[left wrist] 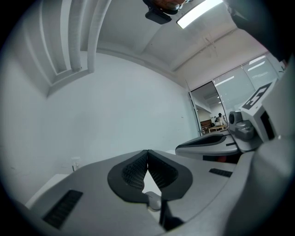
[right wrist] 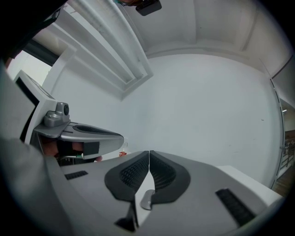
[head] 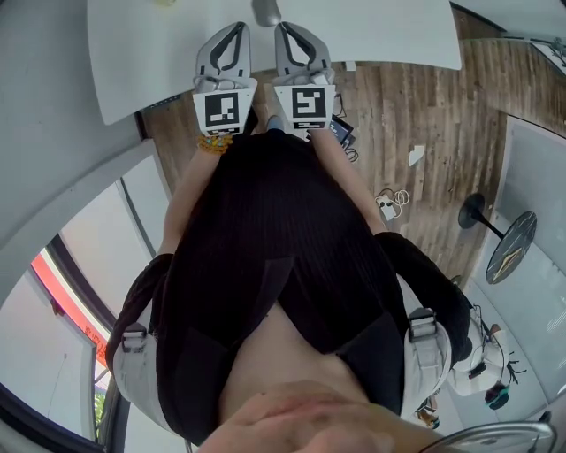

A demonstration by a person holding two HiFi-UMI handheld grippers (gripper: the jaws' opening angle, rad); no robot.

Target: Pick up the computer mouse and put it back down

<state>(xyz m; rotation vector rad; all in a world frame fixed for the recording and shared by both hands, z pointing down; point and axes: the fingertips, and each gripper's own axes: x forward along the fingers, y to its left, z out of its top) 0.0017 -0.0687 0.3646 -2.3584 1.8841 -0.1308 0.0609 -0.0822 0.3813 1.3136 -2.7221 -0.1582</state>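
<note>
In the head view both grippers are held level, side by side, over the near edge of a white table (head: 389, 35). My left gripper (head: 237, 26) and my right gripper (head: 282, 26) each have their jaws shut with nothing between them. A small grey rounded object (head: 265, 11), possibly the mouse, lies on the table just beyond and between the tips. In the left gripper view the left gripper (left wrist: 147, 151) has its ribbed pads meeting, with the right gripper (left wrist: 207, 144) beside it. The right gripper view shows the right gripper (right wrist: 149, 152) with its pads together and the left gripper (right wrist: 87, 132) alongside. Neither gripper view shows the mouse.
A plain white wall (right wrist: 198, 106) fills both gripper views ahead. A glass doorway (left wrist: 207, 110) opens at the right of the left gripper view. On the wooden floor (head: 416, 115) right of the person lie cables and a plug (head: 387, 205), and a black round stand base (head: 473, 211).
</note>
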